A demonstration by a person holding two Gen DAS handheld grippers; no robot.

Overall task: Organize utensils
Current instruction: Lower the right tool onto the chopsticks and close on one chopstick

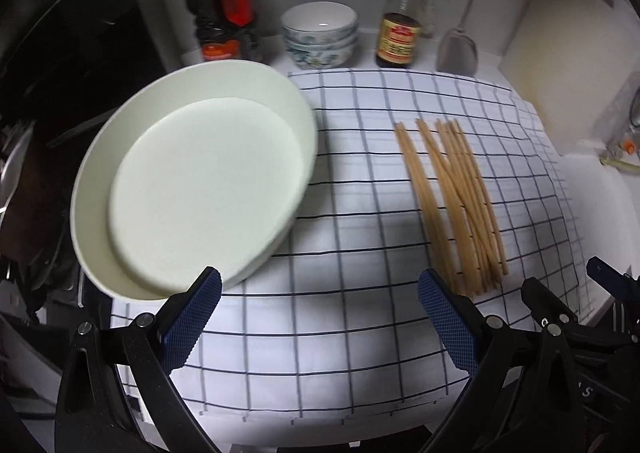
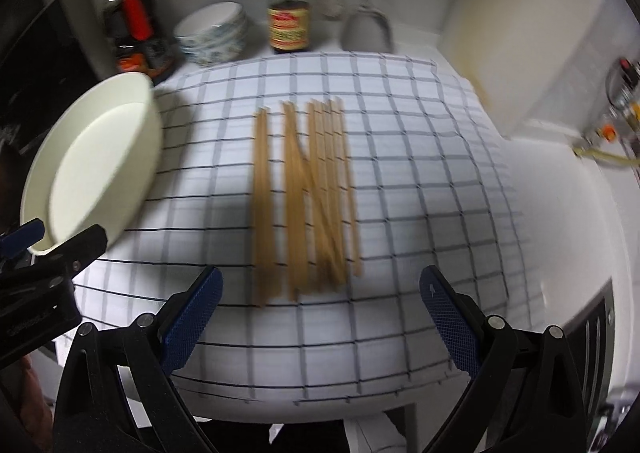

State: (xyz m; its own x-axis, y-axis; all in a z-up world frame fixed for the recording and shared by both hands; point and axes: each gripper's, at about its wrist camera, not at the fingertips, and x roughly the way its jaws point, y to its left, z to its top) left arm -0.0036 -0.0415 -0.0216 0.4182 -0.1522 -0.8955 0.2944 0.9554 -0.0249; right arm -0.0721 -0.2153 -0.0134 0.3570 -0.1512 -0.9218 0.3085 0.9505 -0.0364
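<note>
Several wooden chopsticks (image 1: 456, 201) lie side by side on a white checked cloth (image 1: 352, 237); in the right wrist view the chopsticks (image 2: 312, 197) lie straight ahead. A wide white paper bowl (image 1: 196, 189) sits on the cloth's left part, tilted and empty, also in the right wrist view (image 2: 92, 161). My left gripper (image 1: 320, 289) is open and empty above the cloth, between the bowl and the chopsticks. My right gripper (image 2: 320, 285) is open and empty just in front of the near ends of the chopsticks. The left gripper shows at the left edge of the right wrist view (image 2: 44, 249).
At the back stand a dark soda bottle (image 1: 220, 9), stacked patterned bowls (image 1: 320, 35), a sauce bottle (image 1: 404, 13) and a metal spatula (image 1: 460, 41). A white cutting board (image 1: 568, 45) leans at the right. A dark stove (image 1: 60, 73) lies to the left.
</note>
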